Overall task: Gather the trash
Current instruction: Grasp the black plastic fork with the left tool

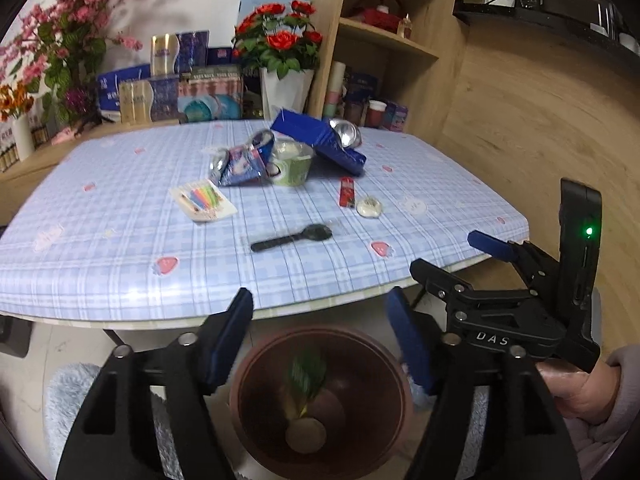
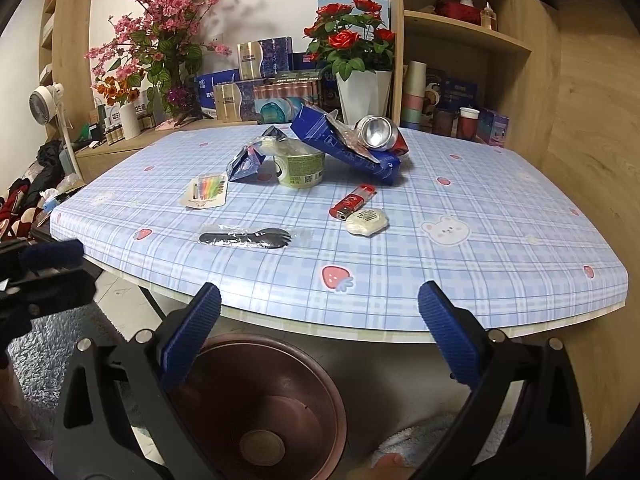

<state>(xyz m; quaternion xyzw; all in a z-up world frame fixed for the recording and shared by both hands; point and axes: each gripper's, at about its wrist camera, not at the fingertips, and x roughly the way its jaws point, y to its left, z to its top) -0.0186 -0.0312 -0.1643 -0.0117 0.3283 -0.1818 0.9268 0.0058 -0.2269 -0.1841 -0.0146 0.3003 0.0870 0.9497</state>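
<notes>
A brown trash bin (image 1: 320,400) stands on the floor below the table's front edge, with a blurred green wrapper (image 1: 306,374) inside. My left gripper (image 1: 320,336) is open and empty right above the bin. My right gripper (image 2: 320,328) is open and empty above the bin (image 2: 260,412) too; it also shows in the left wrist view (image 1: 440,252). On the table lie a wrapped black spork (image 2: 246,237), a red lighter (image 2: 352,202), a white wad (image 2: 367,222), a crayon card (image 2: 205,191), a green cup (image 2: 302,168), a foil bag (image 2: 248,162), a blue carton (image 2: 344,146) and a can (image 2: 378,132).
The table (image 2: 480,272) has a blue checked cloth. Behind it stand boxes, flower vases (image 2: 362,88) and a wooden shelf (image 2: 460,60) with cups. A fan (image 2: 44,108) and clothes are at the left. A fluffy rug (image 1: 68,400) lies beside the bin.
</notes>
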